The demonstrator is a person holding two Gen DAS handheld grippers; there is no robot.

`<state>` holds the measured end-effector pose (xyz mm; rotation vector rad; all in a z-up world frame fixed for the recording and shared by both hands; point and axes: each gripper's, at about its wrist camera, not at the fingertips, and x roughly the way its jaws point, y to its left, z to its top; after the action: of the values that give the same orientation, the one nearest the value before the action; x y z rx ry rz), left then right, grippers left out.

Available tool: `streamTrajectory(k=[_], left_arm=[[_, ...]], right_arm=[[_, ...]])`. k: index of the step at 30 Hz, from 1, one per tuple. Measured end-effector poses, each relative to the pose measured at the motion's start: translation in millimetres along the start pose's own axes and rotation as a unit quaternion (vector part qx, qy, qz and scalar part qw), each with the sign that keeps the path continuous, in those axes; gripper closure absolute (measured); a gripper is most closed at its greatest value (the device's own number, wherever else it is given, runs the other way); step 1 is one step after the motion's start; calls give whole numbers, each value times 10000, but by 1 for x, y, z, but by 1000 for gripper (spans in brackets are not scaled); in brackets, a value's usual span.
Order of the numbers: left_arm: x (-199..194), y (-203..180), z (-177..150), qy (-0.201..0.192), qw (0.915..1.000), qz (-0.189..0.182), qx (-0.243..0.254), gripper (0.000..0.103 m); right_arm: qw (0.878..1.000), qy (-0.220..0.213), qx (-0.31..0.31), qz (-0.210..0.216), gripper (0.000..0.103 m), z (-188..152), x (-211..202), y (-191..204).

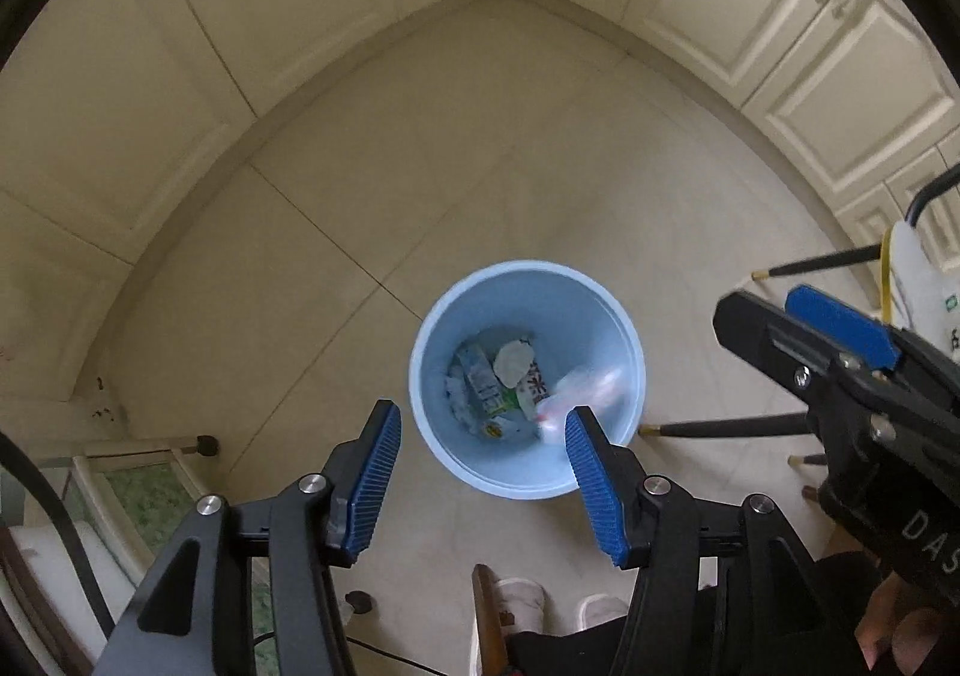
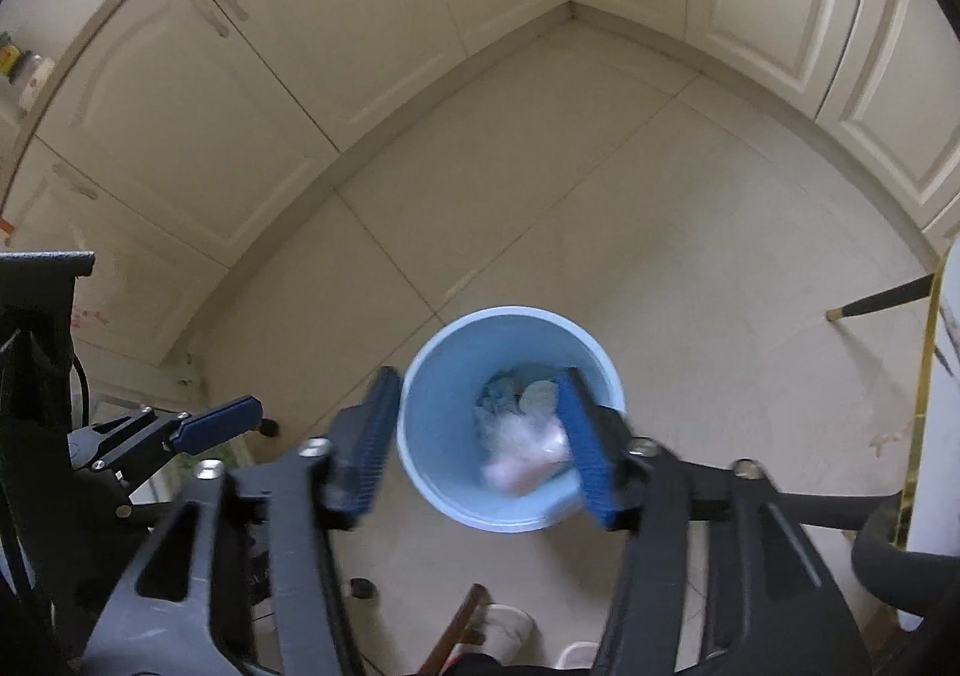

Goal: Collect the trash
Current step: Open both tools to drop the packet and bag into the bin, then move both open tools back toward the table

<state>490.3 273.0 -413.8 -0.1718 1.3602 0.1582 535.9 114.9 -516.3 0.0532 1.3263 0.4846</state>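
So we've got both grippers hanging over the light-blue trash bin point(image 1: 527, 379) on the kitchen floor, pointing almost straight down, which makes sense since anything let go from there drops inside instead of bouncing off the rim. The left gripper point(image 1: 480, 481) has its jaws apart with nothing between the blue pads. Same for the right gripper point(image 2: 477, 445): jaws spread, empty, lined up over the bin's mouth.

The blurry pinkish-white plastic wrapper point(image 2: 525, 451) is inside the bin's opening, clear of both sets of pads; from the smear we'd guess it's falling. In the left wrist view it sits against the bin's right inner wall, beside a small milk carton point(image 1: 483, 379), a second printed carton point(image 1: 534, 388) and a pale crumpled wad point(image 1: 513, 361) at the bottom.

The bin stands well clear of the cream cabinets point(image 1: 288, 16), near some dark chair legs point(image 1: 729, 427), so there's room to approach from above. This piece looks done to us.
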Motion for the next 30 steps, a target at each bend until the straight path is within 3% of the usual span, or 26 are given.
streamTrajectory(k=[5,7,13,16,21,25,30], left_arm=[[-63,6,-24,-598,9981,84,-125,49],[-87,3,-33,-873,9960,123,-173,49],[-180,-8,-59,-2046,9777,305,-354,47],[-229,-17,-78,-2730,9596,475,-481,42],[-295,-54,-127,-3837,9207,589,-408,26],[-326,-94,-169,-4433,8942,531,-324,16],[-346,-142,-225,-5083,8607,282,-58,7]], right_arm=[[9994,-282,-187,-112,43,0,-33,13],[9975,-563,-321,-266,27,-1,-59,20],[9850,-1488,-630,-608,5,-5,-149,44],[9710,-2037,-894,-873,0,-13,-200,63],[9454,-2894,-1048,-1067,0,-30,-278,93],[9250,-3455,-1050,-1183,0,-58,-340,95],[8910,-4170,-945,-1530,0,-106,-415,84]])
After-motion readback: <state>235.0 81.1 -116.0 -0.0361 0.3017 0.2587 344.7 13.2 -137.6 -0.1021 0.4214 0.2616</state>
